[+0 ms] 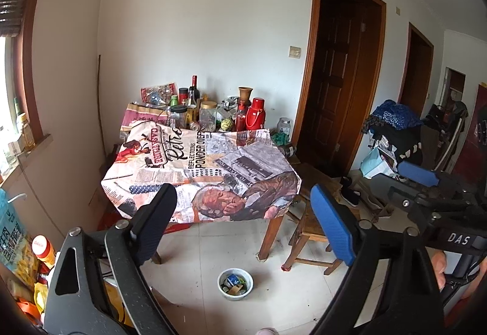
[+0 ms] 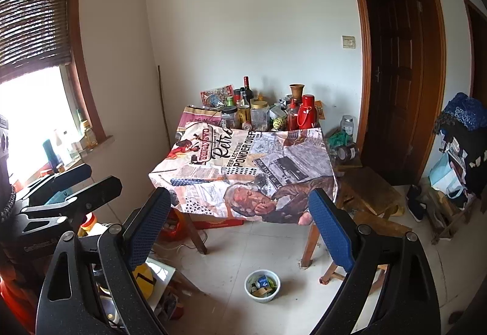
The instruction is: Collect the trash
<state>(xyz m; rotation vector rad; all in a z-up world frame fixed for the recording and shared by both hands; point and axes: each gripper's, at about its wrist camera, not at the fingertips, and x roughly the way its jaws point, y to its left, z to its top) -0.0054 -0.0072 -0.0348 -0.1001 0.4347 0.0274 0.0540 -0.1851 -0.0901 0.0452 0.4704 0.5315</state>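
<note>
The small scraps of trash in the round white bowl (image 1: 235, 284) on the floor were hard to make out. The bowl's mouth faced up. The left gripper (image 1: 243, 222) and right gripper (image 2: 240, 228) were held wide apart, empty.

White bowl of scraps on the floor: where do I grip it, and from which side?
Take the white bowl by its rim, coming from above with one finger inside and one outside. It sits upright on bare tile in front of the table, open top up, walls too wide to span. The right gripper is open and empty.
</note>
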